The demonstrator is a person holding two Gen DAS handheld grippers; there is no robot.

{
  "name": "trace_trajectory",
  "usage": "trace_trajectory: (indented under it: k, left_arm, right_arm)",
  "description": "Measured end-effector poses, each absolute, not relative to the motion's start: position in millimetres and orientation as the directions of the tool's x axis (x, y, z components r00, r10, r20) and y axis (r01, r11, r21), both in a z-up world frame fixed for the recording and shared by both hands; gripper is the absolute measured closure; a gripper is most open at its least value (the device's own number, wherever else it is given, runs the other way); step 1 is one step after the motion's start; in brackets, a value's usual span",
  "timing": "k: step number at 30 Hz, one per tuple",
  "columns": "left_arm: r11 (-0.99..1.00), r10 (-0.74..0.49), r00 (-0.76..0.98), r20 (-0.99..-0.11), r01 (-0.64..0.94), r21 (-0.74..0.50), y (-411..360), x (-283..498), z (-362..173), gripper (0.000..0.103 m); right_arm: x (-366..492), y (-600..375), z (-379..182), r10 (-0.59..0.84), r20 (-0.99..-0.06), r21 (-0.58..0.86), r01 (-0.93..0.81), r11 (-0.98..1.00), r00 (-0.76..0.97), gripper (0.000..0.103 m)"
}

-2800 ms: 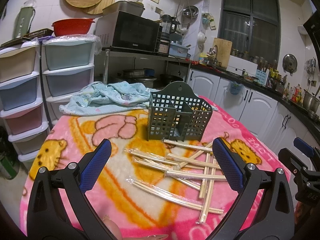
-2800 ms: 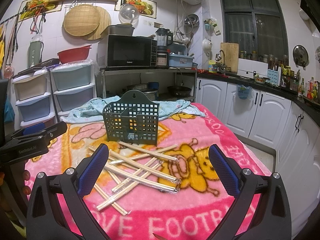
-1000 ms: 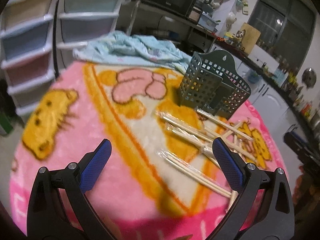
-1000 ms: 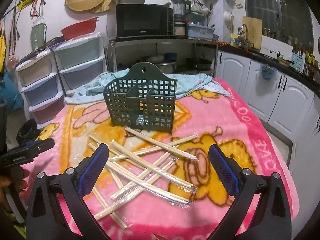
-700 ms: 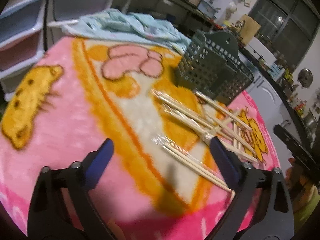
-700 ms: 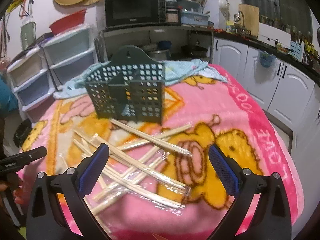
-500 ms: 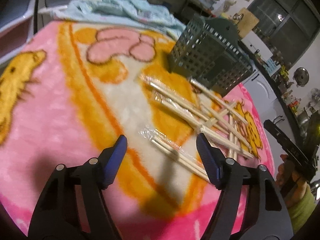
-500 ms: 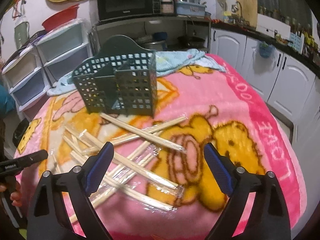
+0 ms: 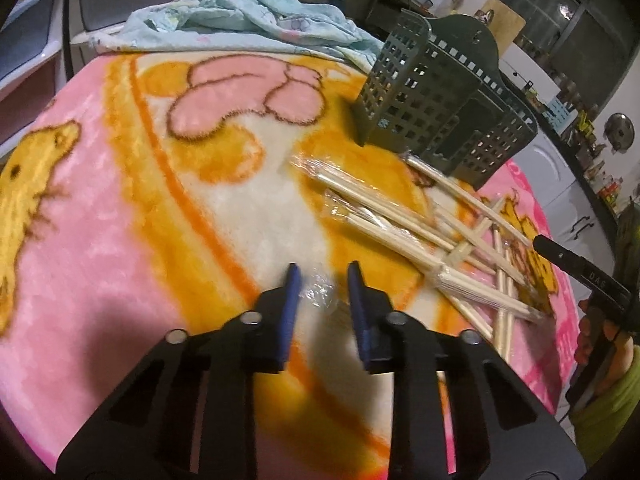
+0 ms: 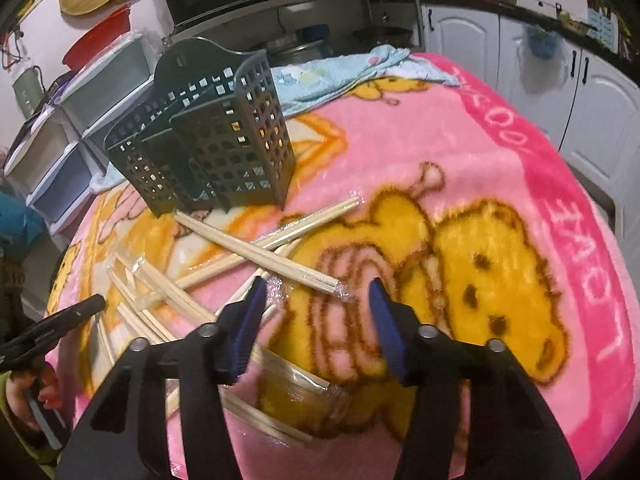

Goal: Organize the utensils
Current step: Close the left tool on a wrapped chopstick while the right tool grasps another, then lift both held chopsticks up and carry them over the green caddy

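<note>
Chopsticks in clear plastic sleeves lie strewn on the pink cartoon blanket point(image 9: 100, 240), and both grippers are down among them. The left gripper point(image 9: 322, 280) has just been closing: its jaws stand narrow with the crinkled end of one wrapped pair point(image 9: 320, 294) between them, but whether the pads already press on it I cannot tell. That pair's long axis appears to run from the jaws back toward the lower right, under the gripper body, so the grasp falls at its tip, not its middle.

The right gripper point(image 10: 316, 296) has also just been closing and stands about half apart, not yet clamped. Between its blue pads sits the wrapped end of another pair point(image 10: 256, 254), which runs up and to the left toward the holder; the pads do not look to be touching it.

Farther out, the rest of the pile point(image 9: 400, 220) crosses over itself between the two grippers. Beyond it the dark green slotted holder point(image 10: 216, 148) stands upright at the far edge of the pile, with a light blue cloth point(image 9: 240, 16) behind it. The holder's compartments look empty, so sorting has hardly begun. Each pair will have to be lifted and tipped upright to drop in.
</note>
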State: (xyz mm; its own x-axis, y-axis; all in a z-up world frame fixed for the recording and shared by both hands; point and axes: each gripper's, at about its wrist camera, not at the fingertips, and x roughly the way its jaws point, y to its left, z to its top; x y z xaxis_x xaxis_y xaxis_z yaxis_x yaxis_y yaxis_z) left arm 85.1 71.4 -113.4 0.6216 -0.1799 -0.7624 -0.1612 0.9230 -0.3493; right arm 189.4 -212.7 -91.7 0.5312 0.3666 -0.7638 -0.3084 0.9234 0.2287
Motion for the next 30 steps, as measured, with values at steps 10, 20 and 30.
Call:
trace_trajectory:
  k: [10,20,30]
  left_arm:
    - [0.930,-0.175,0.629,-0.757,-0.148,-0.337,74,87,-114,0.094]
    - [0.932,-0.172,0.631,-0.756,-0.143,-0.332,75,87,-114,0.096]
    - [0.929,-0.190,0.641,-0.744,-0.127,-0.347,77,83,-107,0.101]
  right_arm:
    - [193,-212,-95,0.383,-0.762,0.217,-0.351,0.911,0.522,0.074]
    - [197,-210,-105,0.380,-0.778,0.185,-0.396,0.899,0.500,0.090]
    - [185,-208,-91,0.403,-0.744,0.159,-0.444,0.882,0.533,0.098]
